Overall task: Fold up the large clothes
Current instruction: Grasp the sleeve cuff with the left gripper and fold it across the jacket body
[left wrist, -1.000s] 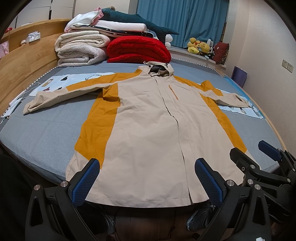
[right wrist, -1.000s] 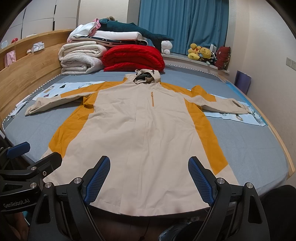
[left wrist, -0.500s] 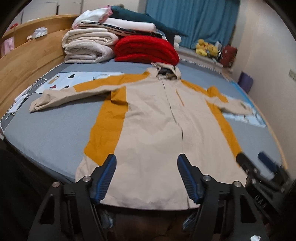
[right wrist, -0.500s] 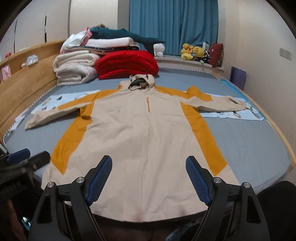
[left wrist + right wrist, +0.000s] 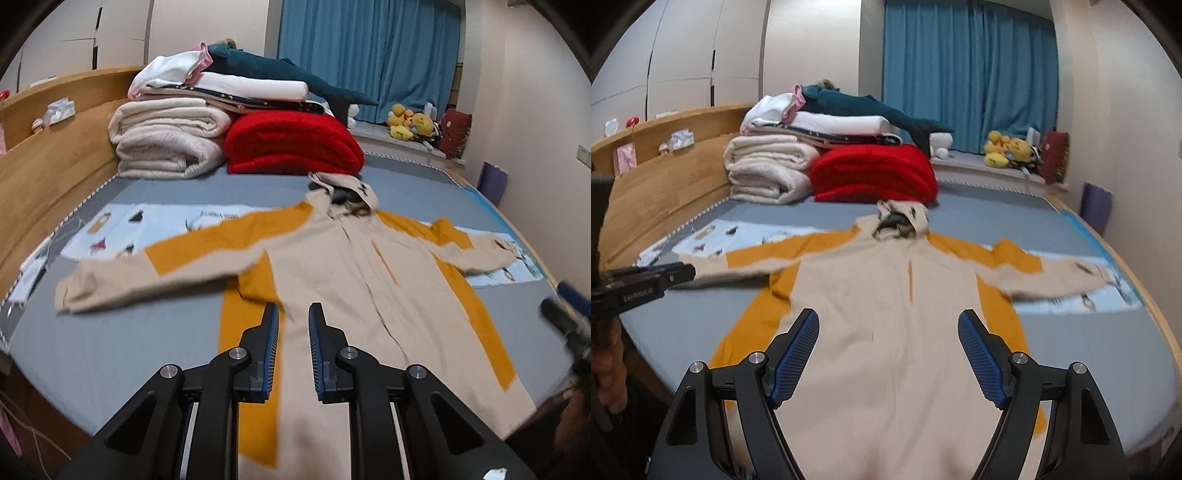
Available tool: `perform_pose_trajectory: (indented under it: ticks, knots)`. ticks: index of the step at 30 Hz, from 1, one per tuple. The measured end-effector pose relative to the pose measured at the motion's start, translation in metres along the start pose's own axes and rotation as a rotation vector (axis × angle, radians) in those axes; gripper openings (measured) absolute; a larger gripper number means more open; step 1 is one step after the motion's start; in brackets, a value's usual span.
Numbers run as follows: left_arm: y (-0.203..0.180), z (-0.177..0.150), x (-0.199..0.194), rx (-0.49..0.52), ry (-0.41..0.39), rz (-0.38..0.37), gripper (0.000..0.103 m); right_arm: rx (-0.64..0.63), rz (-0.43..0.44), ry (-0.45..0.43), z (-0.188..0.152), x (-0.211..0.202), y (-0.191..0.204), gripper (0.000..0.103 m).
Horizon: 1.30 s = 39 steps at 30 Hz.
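Note:
A beige and orange hooded jacket (image 5: 354, 280) lies flat, front up, on the grey bed (image 5: 140, 339), sleeves spread to both sides and hood toward the far end. It also shows in the right wrist view (image 5: 886, 317). My left gripper (image 5: 293, 317) hovers above the jacket's lower left body; its jaws stand nearly together with a narrow gap and nothing between them. My right gripper (image 5: 888, 325) is wide open and empty above the jacket's lower middle. The left gripper shows at the left edge of the right wrist view (image 5: 646, 284).
Folded white blankets (image 5: 170, 144) and a red blanket (image 5: 291, 147) are stacked at the far end, with a dark plush on top. A wooden headboard (image 5: 48, 177) runs along the left. A light blue printed cloth (image 5: 122, 229) lies under the sleeves. Blue curtains and plush toys (image 5: 410, 125) stand behind.
Both grippers have moved forward over the jacket and tilted up. The left gripper's jaws have closed from wide open to a narrow gap. The right gripper stays wide open.

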<state>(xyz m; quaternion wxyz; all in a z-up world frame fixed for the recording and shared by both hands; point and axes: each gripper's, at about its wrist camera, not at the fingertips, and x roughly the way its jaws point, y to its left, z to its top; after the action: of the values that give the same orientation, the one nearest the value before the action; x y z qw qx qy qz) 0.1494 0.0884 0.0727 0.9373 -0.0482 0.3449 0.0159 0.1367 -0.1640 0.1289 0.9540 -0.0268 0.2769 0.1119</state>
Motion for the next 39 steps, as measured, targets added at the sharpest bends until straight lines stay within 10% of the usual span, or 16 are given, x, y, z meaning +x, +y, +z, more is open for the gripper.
perform_pose_trajectory:
  ticks: [11, 23, 39]
  knots:
    - [0.143, 0.049, 0.126, -0.120, 0.069, 0.209, 0.014, 0.014, 0.027, -0.114, 0.120, 0.124, -0.016, 0.056]
    - [0.322, -0.004, 0.193, -0.475, 0.245, 0.480, 0.031, -0.038, 0.005, -0.033, 0.099, 0.209, -0.028, 0.068]
    - [0.437, -0.075, 0.199, -1.130, 0.261, 0.444, 0.039, -0.026, 0.177, 0.276, 0.059, 0.273, -0.030, 0.078]
